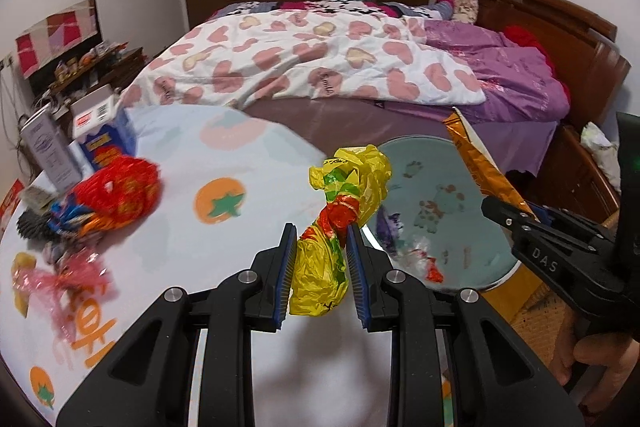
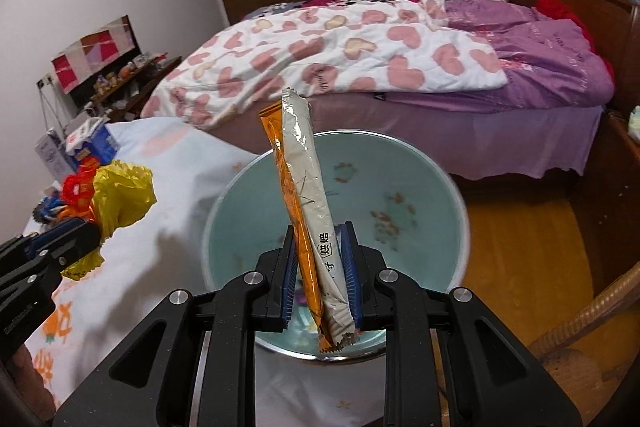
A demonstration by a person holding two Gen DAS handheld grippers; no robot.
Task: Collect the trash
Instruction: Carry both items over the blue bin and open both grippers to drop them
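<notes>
My left gripper (image 1: pixel 322 233) is shut on a crumpled yellow plastic bag (image 1: pixel 344 211) with red and green print, held above the table near the rim of a pale blue bin (image 1: pixel 472 259). The bag also shows in the right wrist view (image 2: pixel 120 199). My right gripper (image 2: pixel 318 239) is shut on a long orange and silver snack wrapper (image 2: pixel 304 195), held upright over the blue bin (image 2: pixel 424 187). The wrapper also shows in the left wrist view (image 1: pixel 476 163). The bin holds a few scraps at its bottom.
A red mesh bag (image 1: pixel 120 191), pink cellophane (image 1: pixel 68 275), blue wrappers (image 1: pixel 68 219) and small boxes (image 1: pixel 100 131) lie on the fruit-print tablecloth (image 1: pixel 224 167) at left. A bed (image 1: pixel 320 59) stands behind. A wicker chair (image 2: pixel 592 311) is at right on the wooden floor.
</notes>
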